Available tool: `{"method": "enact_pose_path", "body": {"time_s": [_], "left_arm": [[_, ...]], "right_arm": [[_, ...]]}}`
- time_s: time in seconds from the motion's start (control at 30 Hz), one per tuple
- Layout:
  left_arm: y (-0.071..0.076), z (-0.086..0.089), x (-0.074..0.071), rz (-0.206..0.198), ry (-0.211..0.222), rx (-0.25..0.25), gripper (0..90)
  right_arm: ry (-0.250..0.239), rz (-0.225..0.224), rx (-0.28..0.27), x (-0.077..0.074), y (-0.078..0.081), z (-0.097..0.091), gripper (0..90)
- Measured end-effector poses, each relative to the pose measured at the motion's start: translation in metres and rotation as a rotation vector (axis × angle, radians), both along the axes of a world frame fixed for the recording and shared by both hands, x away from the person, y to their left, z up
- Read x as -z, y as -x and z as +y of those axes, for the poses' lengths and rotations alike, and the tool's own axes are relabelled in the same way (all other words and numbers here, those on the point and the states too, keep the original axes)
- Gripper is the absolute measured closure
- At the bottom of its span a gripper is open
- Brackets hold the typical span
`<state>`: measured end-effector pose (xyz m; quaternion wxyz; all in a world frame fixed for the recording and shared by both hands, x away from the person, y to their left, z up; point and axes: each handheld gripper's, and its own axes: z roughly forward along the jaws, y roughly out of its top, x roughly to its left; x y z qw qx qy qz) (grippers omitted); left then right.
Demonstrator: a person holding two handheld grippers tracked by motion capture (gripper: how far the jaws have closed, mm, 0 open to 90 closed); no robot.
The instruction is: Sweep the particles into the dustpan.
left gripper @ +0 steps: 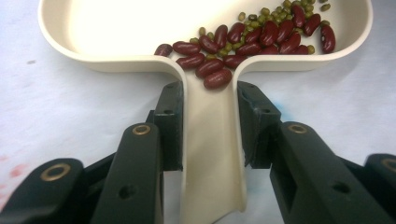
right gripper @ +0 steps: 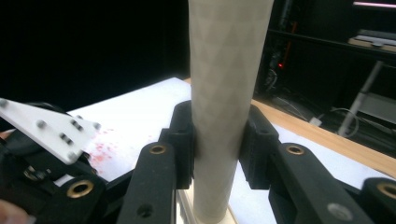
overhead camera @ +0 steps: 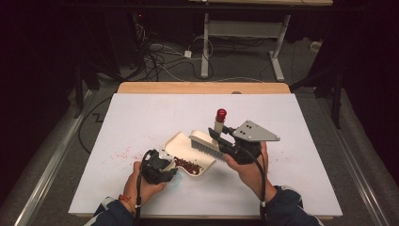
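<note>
The left gripper (left gripper: 205, 126) clamps the dustpan (overhead camera: 184, 149) handle near the desk (overhead camera: 141, 117) front edge; beans (left gripper: 252, 39) crowd its neck. The right gripper (right gripper: 217, 140) grips the brush (overhead camera: 207, 143) handle, its bristles partly hidden behind that hand.

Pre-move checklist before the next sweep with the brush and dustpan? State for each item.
1. Left gripper clamped on the dustpan handle: ok, both jaws press its sides.
2. Right gripper clamped on the brush handle: ok, jaws shut on it.
3. Beans inside the pan: ok, red and small green ones lie at the handle end; one red bean sits at the handle mouth.
4. Pan level enough to keep them in: cannot tell.
5. Brush bristles over the pan: ok, in the high view they sit above its open end.
6. Table swept: not ok, red specks remain left of the pan.
</note>
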<state>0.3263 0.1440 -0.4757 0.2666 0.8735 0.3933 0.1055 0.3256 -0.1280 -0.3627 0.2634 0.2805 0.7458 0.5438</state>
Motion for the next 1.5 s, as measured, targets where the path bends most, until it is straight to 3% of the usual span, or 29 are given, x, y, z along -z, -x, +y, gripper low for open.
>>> {"method": "enact_pose_path", "body": {"time_s": [0.4, 0.97, 1.13, 1.5], "left_arm": [[0.003, 0.015, -0.003, -0.025, 0.01, -0.04, 64.2], [0.0, 0.02, -0.004, -0.032, 0.01, -0.043, 64.1], [0.0, 0.023, -0.005, -0.038, 0.016, -0.049, 64.2], [0.001, 0.038, -0.003, -0.045, 0.042, -0.077, 64.3]], "right_arm": [[0.046, 0.013, 0.043, 0.001, 0.003, -0.045, 70.0], [0.082, 0.024, 0.09, 0.012, 0.014, -0.106, 70.0], [0.097, 0.036, 0.103, 0.014, 0.015, -0.118, 70.0], [0.096, 0.043, 0.072, 0.017, 0.02, -0.134, 70.0]]}}
